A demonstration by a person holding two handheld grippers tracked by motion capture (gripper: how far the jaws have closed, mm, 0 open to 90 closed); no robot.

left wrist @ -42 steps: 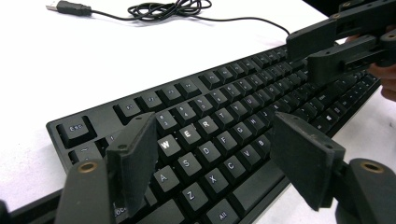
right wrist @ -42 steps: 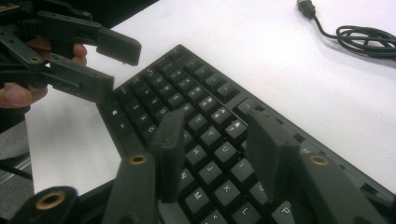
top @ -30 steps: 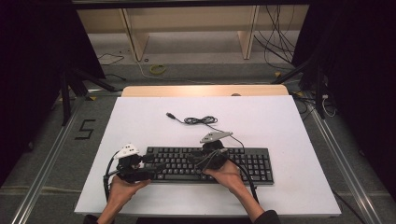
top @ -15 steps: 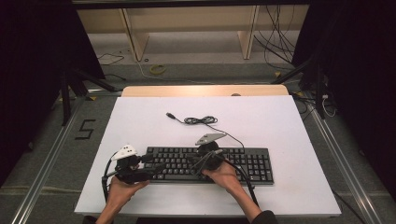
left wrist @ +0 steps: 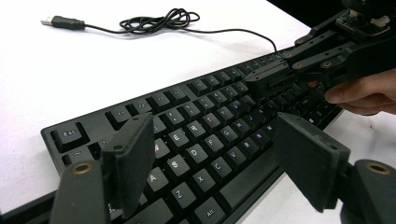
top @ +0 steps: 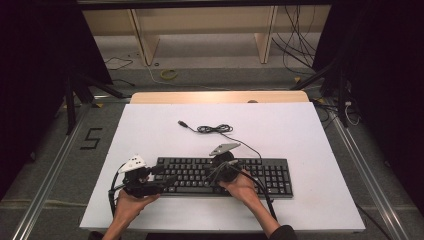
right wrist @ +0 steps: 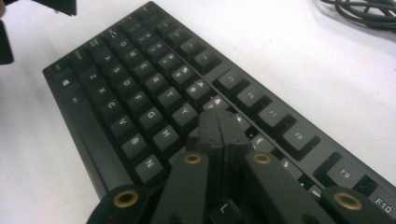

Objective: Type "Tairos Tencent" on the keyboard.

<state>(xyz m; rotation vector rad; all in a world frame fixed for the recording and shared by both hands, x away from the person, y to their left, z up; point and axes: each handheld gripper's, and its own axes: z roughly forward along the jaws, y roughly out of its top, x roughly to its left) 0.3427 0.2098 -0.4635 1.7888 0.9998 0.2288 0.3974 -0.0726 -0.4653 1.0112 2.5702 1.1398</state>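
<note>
Over keyboard, closed right tongs.

bright even light on my white tabletop, dark surroundings; close gripper views soften toward the edges

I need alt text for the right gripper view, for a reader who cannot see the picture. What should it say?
The right gripper, its two black jaws pressed together, points down at the middle of a black keyboard, near the Y and H keys. The keyboard lies on a white table, and a coiled black cable shows at the top right.
</note>
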